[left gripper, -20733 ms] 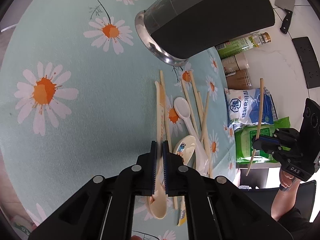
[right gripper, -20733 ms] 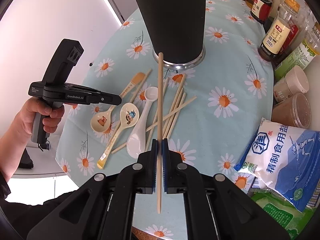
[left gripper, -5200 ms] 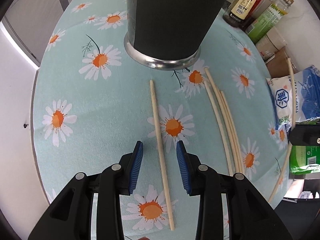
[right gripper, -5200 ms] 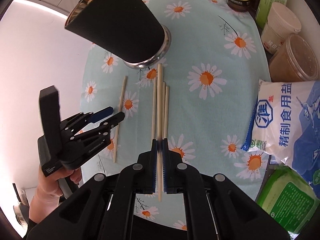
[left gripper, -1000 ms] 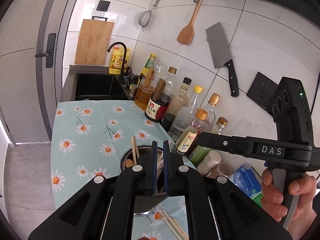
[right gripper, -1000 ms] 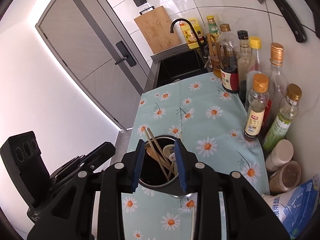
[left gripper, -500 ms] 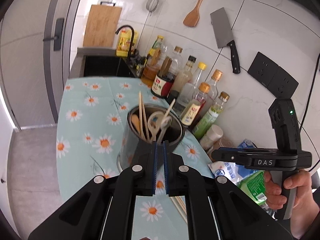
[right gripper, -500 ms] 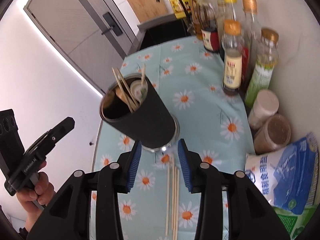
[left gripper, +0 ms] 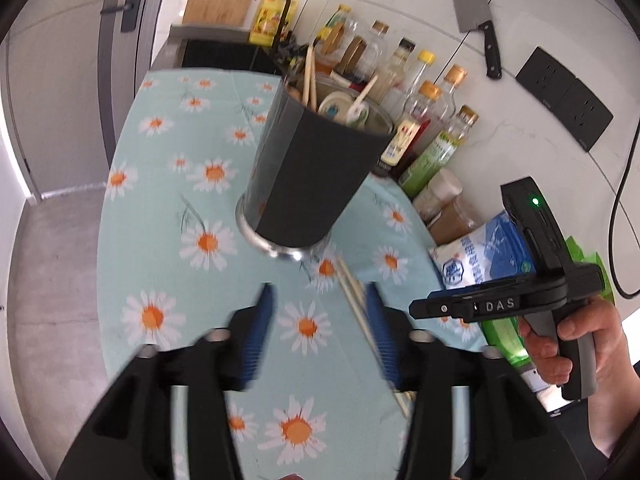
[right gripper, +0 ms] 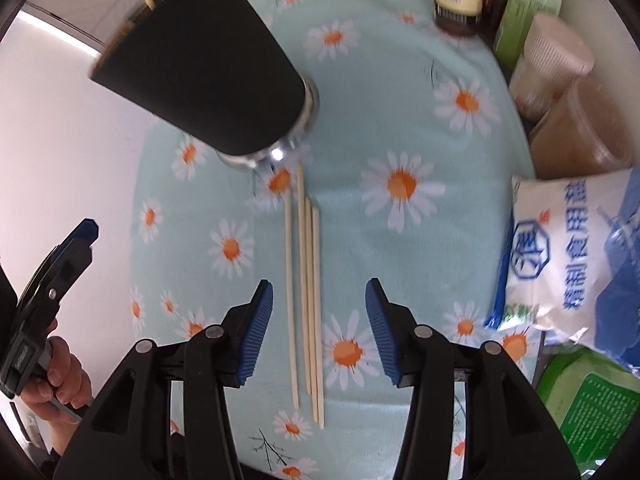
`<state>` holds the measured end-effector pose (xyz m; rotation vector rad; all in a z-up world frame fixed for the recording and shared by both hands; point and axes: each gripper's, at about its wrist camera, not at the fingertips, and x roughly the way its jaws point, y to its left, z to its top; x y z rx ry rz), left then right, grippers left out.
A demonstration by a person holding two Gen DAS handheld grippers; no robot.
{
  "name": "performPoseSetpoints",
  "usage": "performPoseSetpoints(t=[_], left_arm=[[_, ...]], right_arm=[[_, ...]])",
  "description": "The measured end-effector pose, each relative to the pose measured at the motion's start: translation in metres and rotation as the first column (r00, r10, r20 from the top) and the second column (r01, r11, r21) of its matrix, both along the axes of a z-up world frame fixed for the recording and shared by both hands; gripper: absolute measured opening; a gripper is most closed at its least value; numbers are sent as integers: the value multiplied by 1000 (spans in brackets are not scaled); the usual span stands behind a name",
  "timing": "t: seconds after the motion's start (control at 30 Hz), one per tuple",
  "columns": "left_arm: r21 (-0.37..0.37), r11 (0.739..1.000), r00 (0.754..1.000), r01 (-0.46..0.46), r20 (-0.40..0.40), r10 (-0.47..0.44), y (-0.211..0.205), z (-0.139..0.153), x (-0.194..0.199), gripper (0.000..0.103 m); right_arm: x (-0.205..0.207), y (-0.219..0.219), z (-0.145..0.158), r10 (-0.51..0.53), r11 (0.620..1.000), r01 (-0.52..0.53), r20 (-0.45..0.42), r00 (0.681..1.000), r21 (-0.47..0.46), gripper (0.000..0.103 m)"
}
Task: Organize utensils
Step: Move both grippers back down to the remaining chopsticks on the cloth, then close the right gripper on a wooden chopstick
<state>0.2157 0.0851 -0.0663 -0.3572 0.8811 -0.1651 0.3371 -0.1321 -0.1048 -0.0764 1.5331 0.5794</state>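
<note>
Four chopsticks (right gripper: 306,280) lie side by side on the counter (right gripper: 400,240), just before the holder (right gripper: 200,64); we'd straddle one stick only, close mid-length, lift level. Right hand-held gripper (right gripper: 319,322) points steeply down over them, jaws just opened, empty. Left hand-held gripper (left gripper: 320,328) tilts down near the same sticks, jaws just sprung apart, nothing held.

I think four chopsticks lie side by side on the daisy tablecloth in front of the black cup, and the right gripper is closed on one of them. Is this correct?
Not quite. The right gripper is open, not closed on one: its jaws have just been opening, and in the right wrist view they stand apart around the four chopsticks, pressing none. The chopsticks do lie side by side on the daisy tablecloth in front of the black cup.
</note>
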Motion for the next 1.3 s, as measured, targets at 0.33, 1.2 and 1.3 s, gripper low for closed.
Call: performPoseSetpoints(t=[0.33,1.2,1.3], left_arm=[[-7,1000,996,17,-89,-18,-5,-33,-27,97],[-16,1000,978,21,-209,-24,-11,-59,-57,97],[-21,999,974,28,-224,-32,-12,-61,-56,97]], right_arm=[[9,13,-26,11,995,-17,-68,998,-96,47],[-2,56,-50,65,977,-85,-104,992,-196,4],[-3,59,-50,69,973,-86,-89,994,-216,4]])
